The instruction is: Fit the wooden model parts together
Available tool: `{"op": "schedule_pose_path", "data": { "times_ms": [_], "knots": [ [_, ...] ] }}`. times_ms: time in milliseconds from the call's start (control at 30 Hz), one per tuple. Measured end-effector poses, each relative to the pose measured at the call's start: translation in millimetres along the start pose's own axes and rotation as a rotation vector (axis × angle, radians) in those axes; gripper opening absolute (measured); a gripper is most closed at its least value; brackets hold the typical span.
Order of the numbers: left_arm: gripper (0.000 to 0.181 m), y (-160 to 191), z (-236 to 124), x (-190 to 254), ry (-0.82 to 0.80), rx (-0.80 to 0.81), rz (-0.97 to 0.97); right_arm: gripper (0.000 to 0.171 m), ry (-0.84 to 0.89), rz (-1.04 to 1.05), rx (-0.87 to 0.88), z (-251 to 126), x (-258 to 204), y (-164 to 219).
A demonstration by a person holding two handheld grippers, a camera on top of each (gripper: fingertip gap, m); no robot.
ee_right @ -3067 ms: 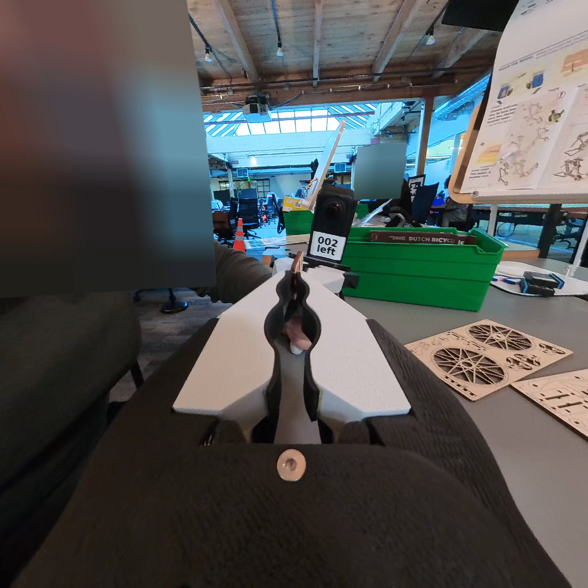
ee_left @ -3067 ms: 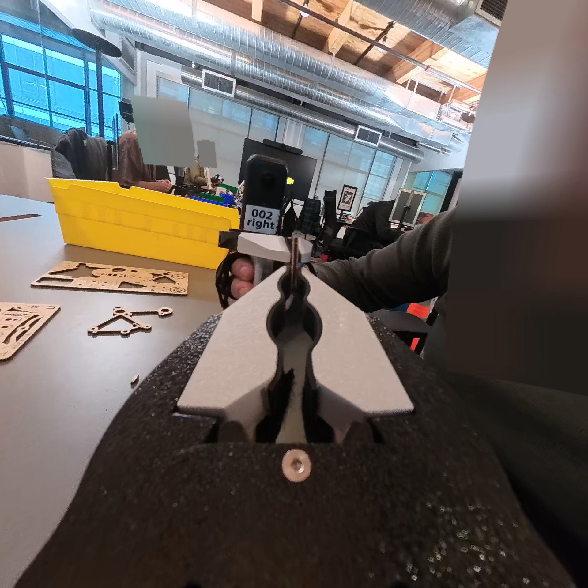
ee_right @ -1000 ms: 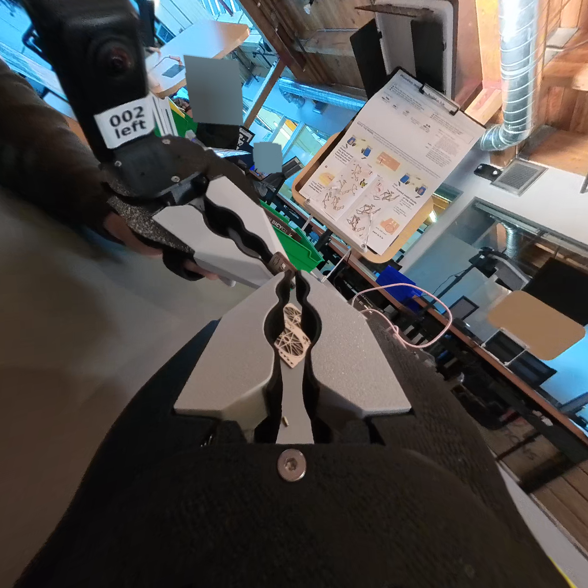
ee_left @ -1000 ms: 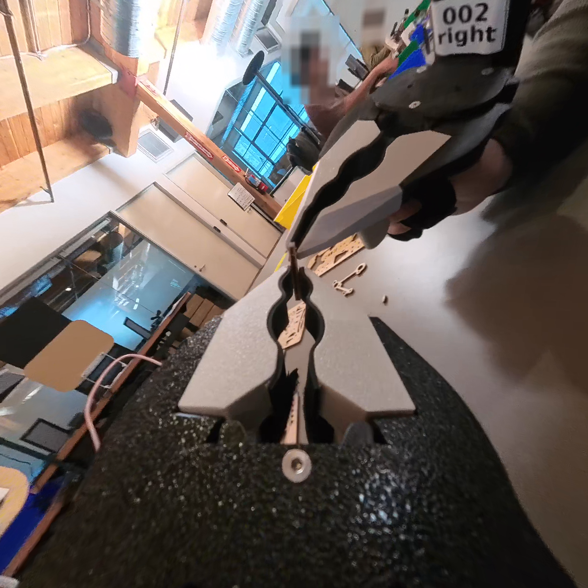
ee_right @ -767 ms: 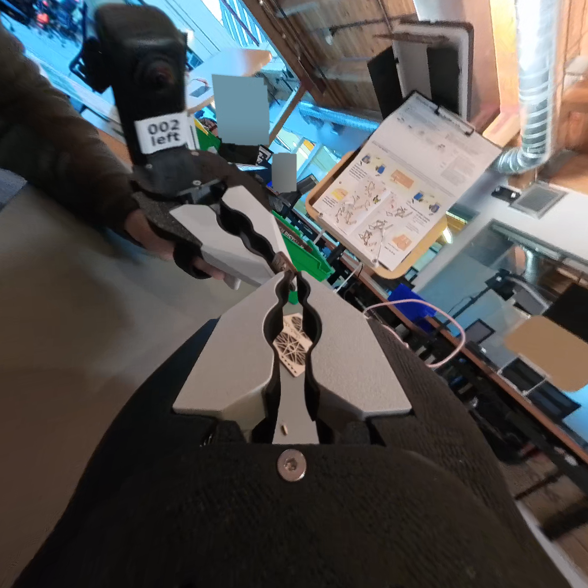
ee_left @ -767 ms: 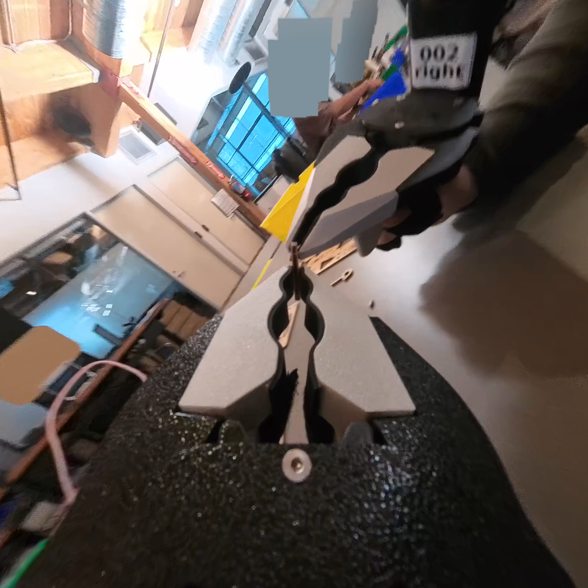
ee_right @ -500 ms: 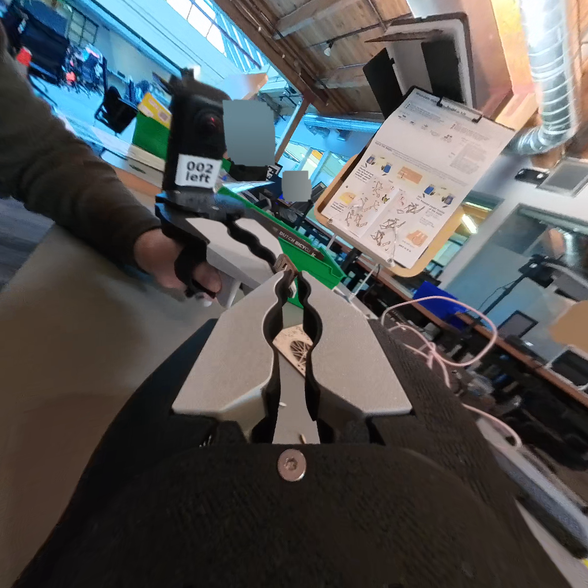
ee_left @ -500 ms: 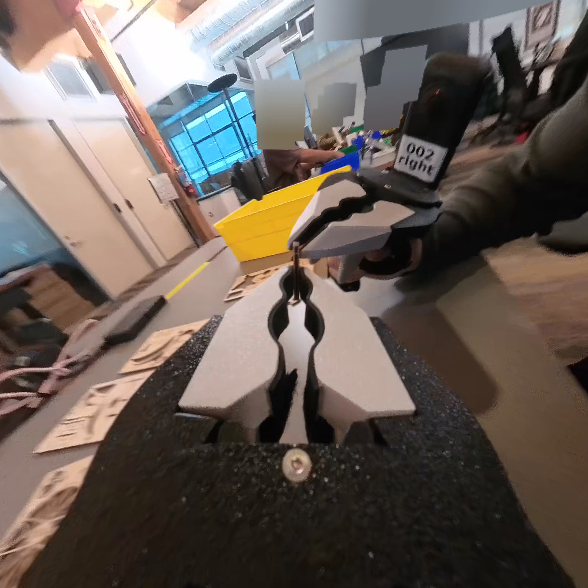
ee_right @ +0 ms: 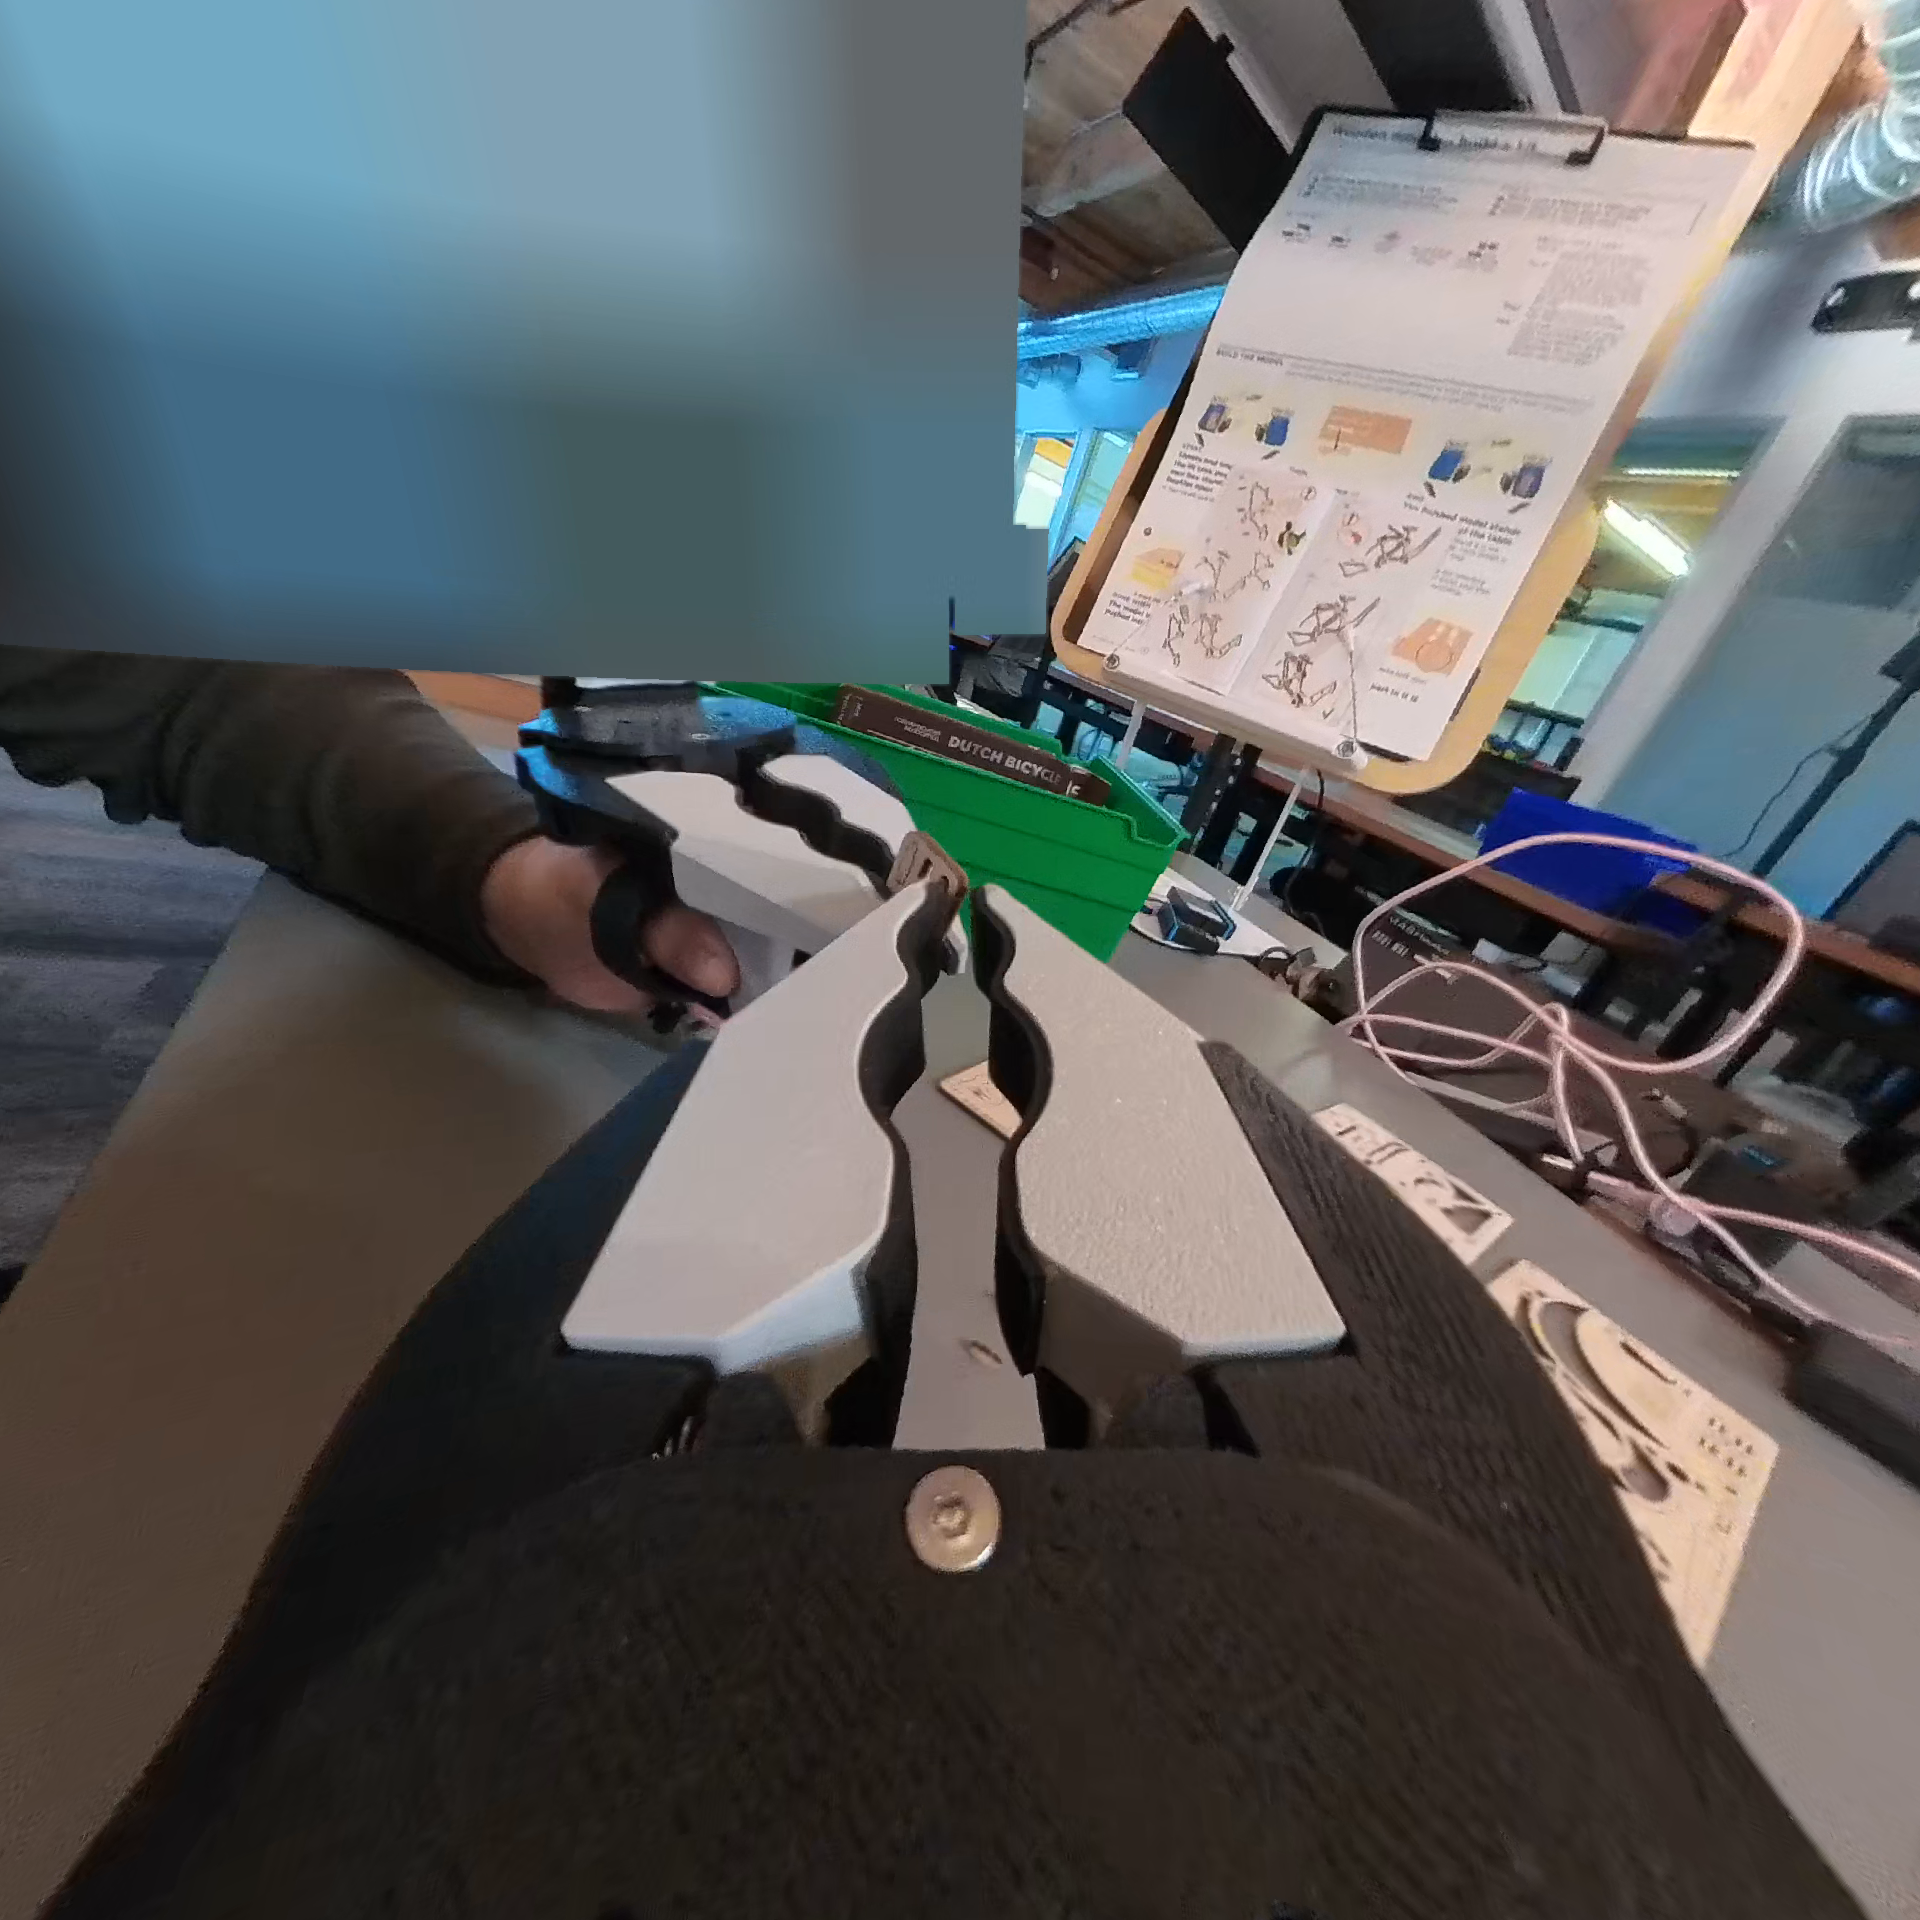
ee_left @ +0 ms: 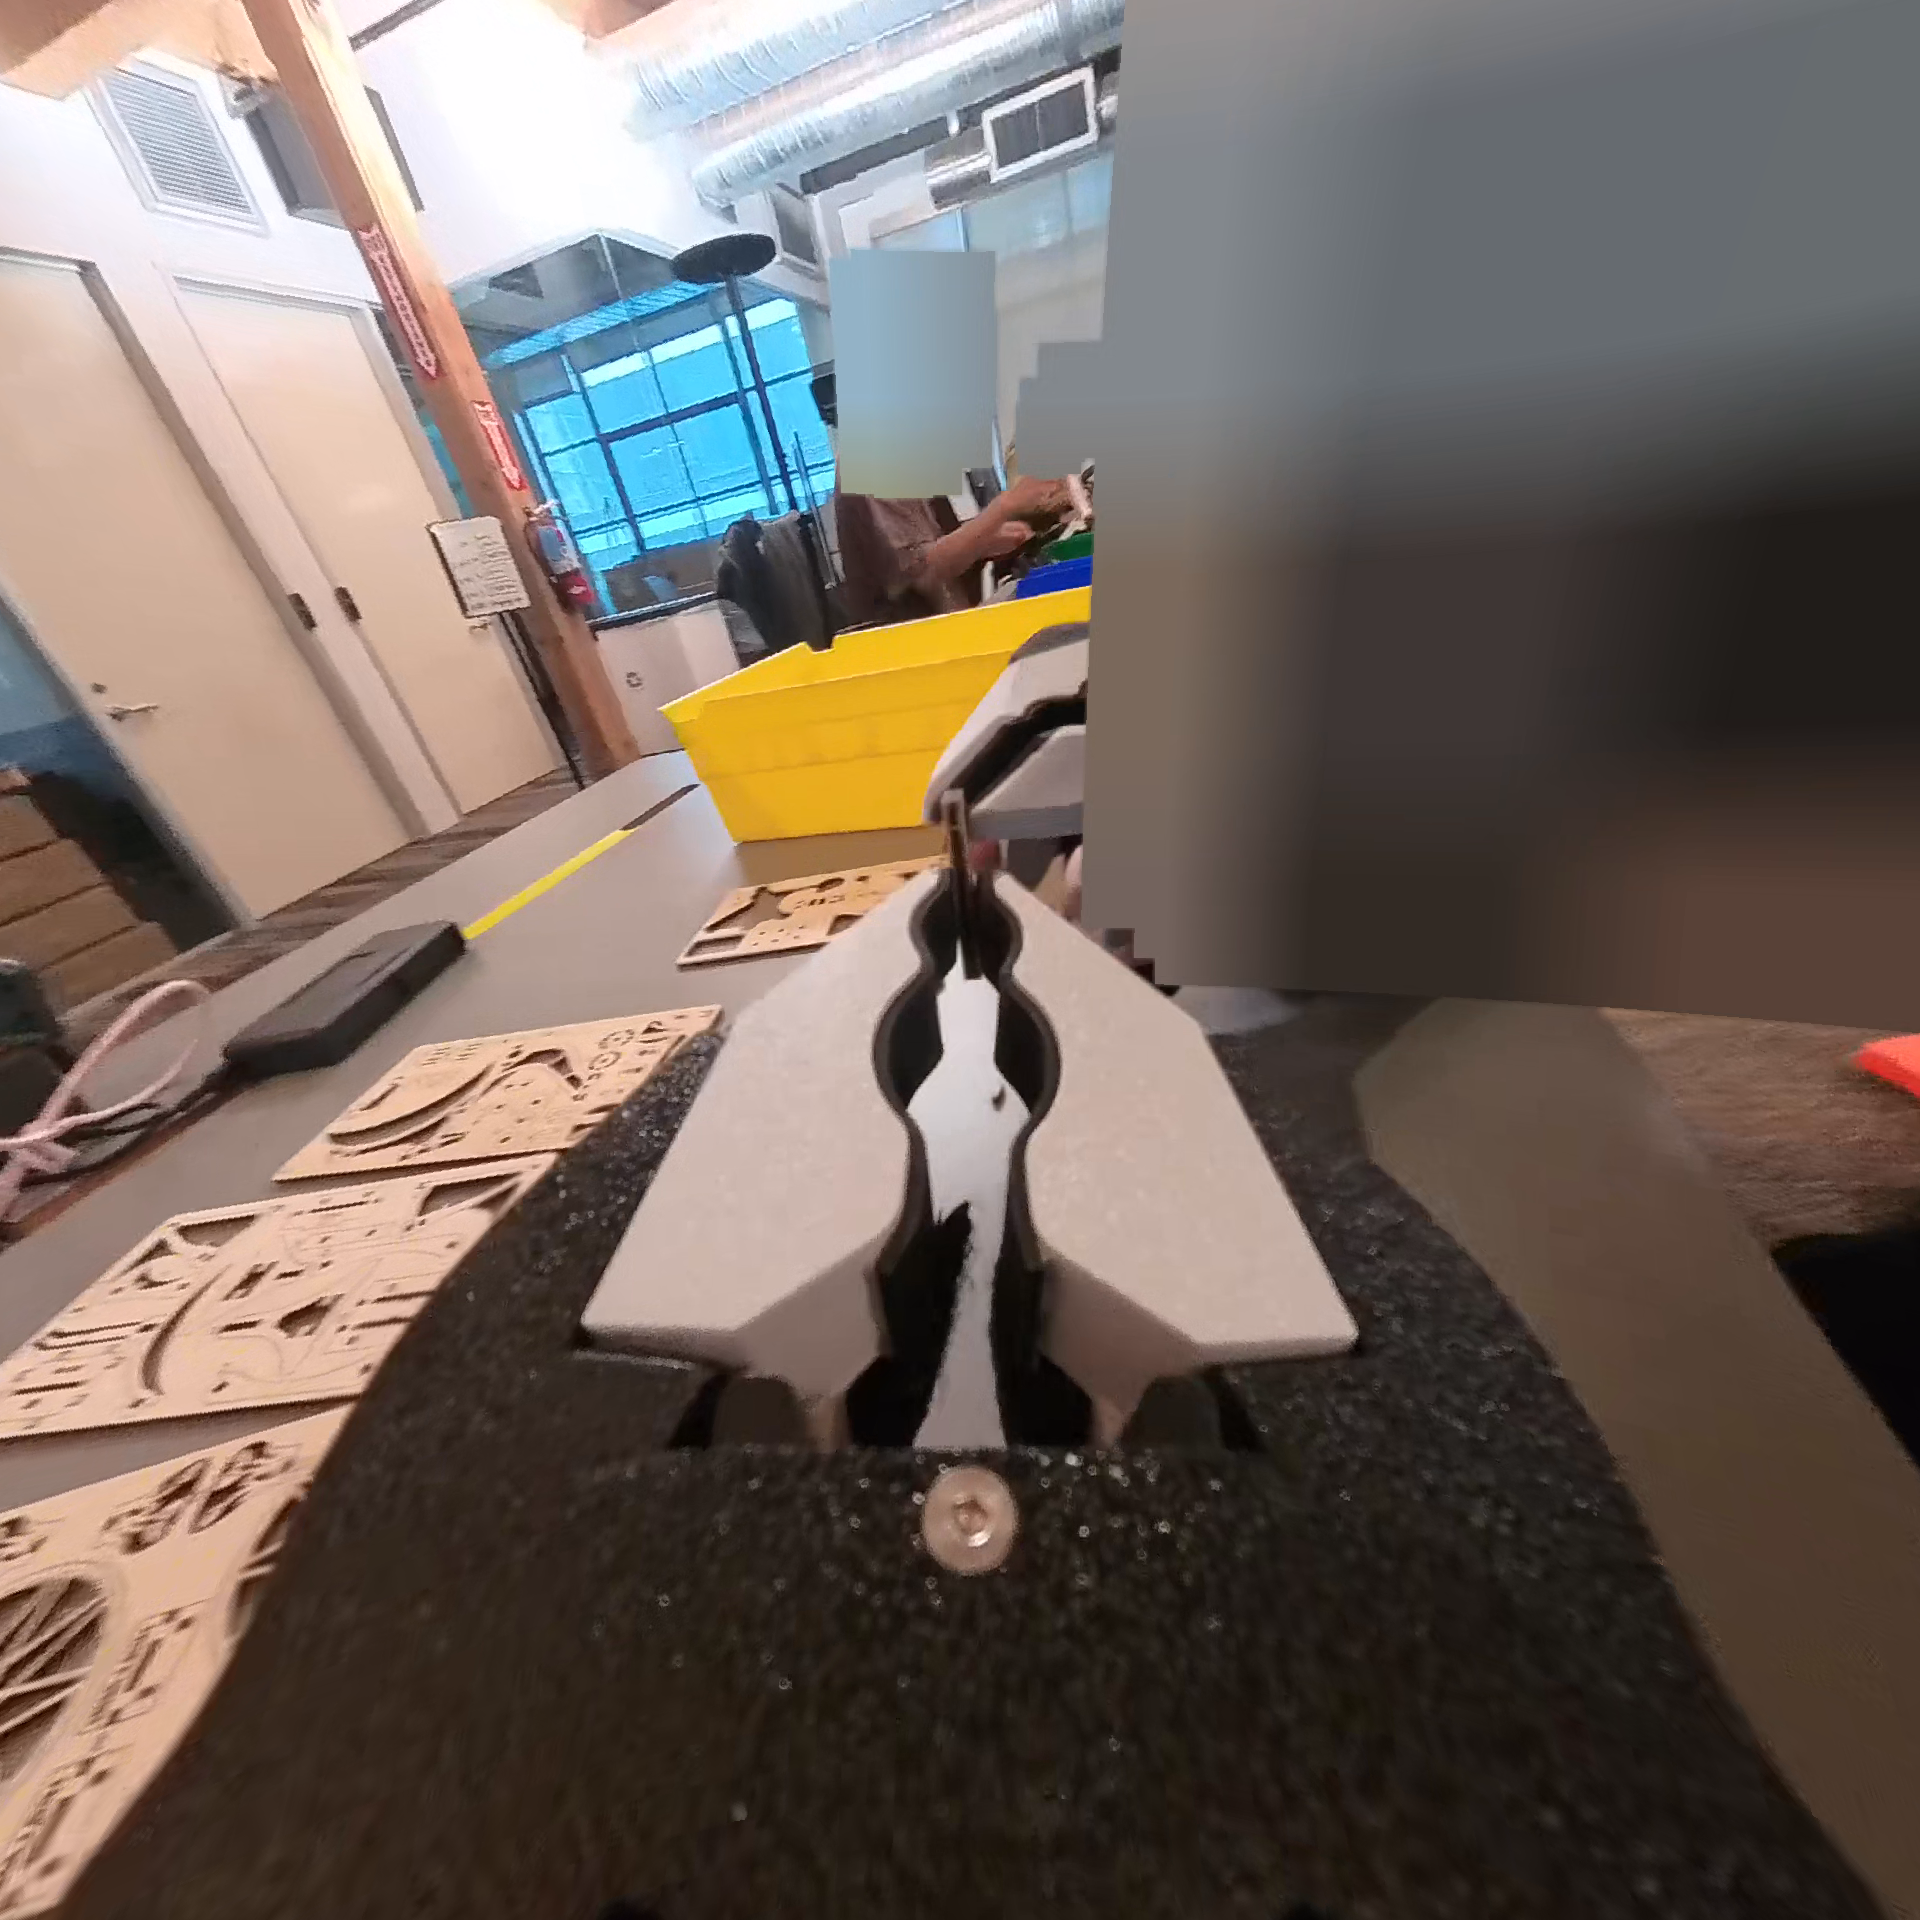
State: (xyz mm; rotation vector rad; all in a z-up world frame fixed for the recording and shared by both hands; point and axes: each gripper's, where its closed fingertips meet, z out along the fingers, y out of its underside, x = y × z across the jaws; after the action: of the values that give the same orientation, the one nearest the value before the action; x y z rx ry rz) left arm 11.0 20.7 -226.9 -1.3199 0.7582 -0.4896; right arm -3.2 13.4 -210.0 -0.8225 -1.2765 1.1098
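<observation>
My left gripper [ee_left: 961,899] is shut on a thin wooden part [ee_left: 964,904], seen edge-on and standing up between its tips. In the right wrist view the left gripper [ee_right: 914,868] holds this brown part [ee_right: 923,860] against my right gripper's left fingertip. My right gripper [ee_right: 961,899] is slightly open, and the green bin shows through the gap at its tips. In the left wrist view the right gripper [ee_left: 954,808] touches the part's top end. A small pale wooden part [ee_right: 982,1096] shows through the right gripper's gap, low over the grey table [ee_right: 312,1143].
Laser-cut wooden sheets [ee_left: 499,1091] lie on the table to the left and also show in the right wrist view [ee_right: 1621,1382]. A yellow bin [ee_left: 852,727] and a green bin [ee_right: 1039,852] stand behind. A clipboard with an instruction sheet [ee_right: 1382,468], pink cables [ee_right: 1558,1039] and a black box [ee_left: 343,997] are nearby. Left and right tips are no more than a few centimetres apart.
Both grippers have tilted down from facing the ceiling to level over the table. The right gripper's tips have parted a little. The left gripper still holds the thin part.
</observation>
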Motion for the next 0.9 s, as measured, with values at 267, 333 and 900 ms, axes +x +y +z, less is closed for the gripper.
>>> {"op": "schedule_pose_path", "data": {
  "times_ms": [267,333,900],
  "knots": [
    [0.004,2,1,-5,-0.155,-0.087,0.305,0.0,0.053,0.151,-0.014,1,6,3],
    [0.005,6,1,-8,-0.178,-0.118,0.355,0.0,0.046,0.242,-0.023,1,8,8],
    [0.001,12,1,-8,-0.087,-0.117,0.173,0.0,0.03,0.071,-0.089,2,6,10]
  ]
}}
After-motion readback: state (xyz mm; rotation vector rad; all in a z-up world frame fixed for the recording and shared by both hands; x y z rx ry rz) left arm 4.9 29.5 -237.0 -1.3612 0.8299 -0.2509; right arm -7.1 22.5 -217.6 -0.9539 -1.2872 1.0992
